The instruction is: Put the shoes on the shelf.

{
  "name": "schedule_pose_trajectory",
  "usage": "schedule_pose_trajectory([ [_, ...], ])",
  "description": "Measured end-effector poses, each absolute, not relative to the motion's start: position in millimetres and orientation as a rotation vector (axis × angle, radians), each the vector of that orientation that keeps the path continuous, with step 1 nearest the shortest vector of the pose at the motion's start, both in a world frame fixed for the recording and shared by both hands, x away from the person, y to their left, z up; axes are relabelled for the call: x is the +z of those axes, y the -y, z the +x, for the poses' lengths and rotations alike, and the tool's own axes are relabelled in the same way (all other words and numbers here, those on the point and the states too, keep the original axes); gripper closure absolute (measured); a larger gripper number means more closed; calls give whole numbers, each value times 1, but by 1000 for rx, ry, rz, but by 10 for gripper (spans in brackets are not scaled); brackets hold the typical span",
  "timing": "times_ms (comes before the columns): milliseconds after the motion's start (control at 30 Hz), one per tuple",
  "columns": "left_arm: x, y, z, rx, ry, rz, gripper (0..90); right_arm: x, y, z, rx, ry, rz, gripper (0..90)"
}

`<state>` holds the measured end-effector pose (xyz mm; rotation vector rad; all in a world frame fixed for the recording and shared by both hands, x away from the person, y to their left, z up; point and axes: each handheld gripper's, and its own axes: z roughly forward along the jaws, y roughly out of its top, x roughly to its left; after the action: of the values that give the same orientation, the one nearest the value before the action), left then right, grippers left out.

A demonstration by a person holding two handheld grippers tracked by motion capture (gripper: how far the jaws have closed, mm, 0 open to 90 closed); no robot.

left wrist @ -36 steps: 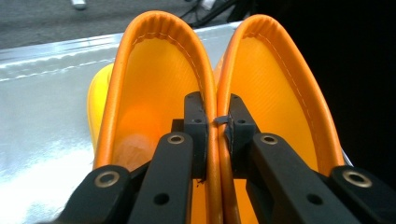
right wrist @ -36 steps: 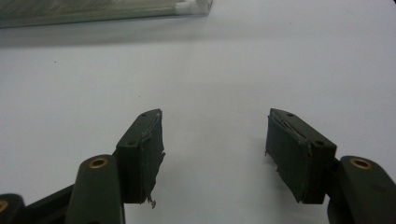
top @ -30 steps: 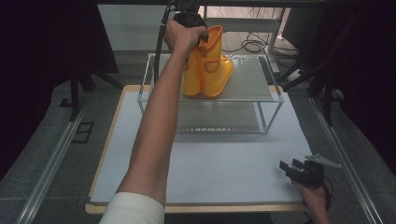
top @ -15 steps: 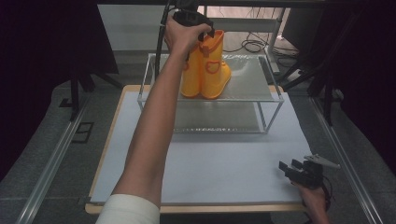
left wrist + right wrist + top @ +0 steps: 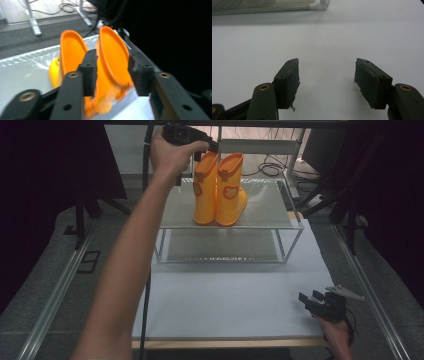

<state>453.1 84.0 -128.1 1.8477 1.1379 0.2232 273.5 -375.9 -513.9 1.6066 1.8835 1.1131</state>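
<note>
Hovering up at the far side of the table, my left gripper [image 5: 200, 145] hangs beside the tops of the two orange boots [image 5: 220, 190], which stand upright and side by side on the upper shelf of the wire-framed rack [image 5: 270, 205]. My jaws have just been closing in a little, yet they stand apart with nothing pressed between the pads — in the left gripper view the open collar of the nearer boot [image 5: 112, 55] sits in line with the gap, and I cannot tell whether either pad touches its rim. The second boot [image 5: 71, 52] stands just beside it, to the left of my left pad in that view, its yellow toe poking out below. That view is blurred, so finer detail of the boots is lost.

From the high view my left forearm runs up from the bottom edge to the rack, and the boots rest near the middle of the shelf, toes toward the right.

My right gripper [image 5: 320, 302] waits well apart from all this, low at the near right corner of the pale mat [image 5: 225, 290] — its jaws spread wide over bare mat [image 5: 324, 37], holding nothing, with the rack's near corner [image 5: 319, 5] at the top of its view.
</note>
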Motion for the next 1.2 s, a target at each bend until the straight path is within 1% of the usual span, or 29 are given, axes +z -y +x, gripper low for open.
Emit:
schedule_pose_trajectory([
  [200,-136,-108,428,182,-1078,1916,772,-513,374,273,1113,-1878,1610,359],
  [267,-141,-113,422,171,-1070,1944,812,-513,374,273,1111,-1877,1610,358],
  [367,-149,-119,417,166,-1069,1991,849,-513,374,274,1109,-1879,1610,358],
  [567,-172,-131,414,157,-1099,2016,888,-514,373,274,1104,-1882,1611,359],
  [667,-189,-135,416,152,-1120,2032,893,-515,372,274,1105,-1885,1610,359],
  [1067,-269,-126,441,128,-1207,2117,894,-515,372,274,1095,-1898,1604,359],
  [1200,-287,-121,450,120,-1231,2126,895,-515,373,274,1097,-1893,1602,359],
])
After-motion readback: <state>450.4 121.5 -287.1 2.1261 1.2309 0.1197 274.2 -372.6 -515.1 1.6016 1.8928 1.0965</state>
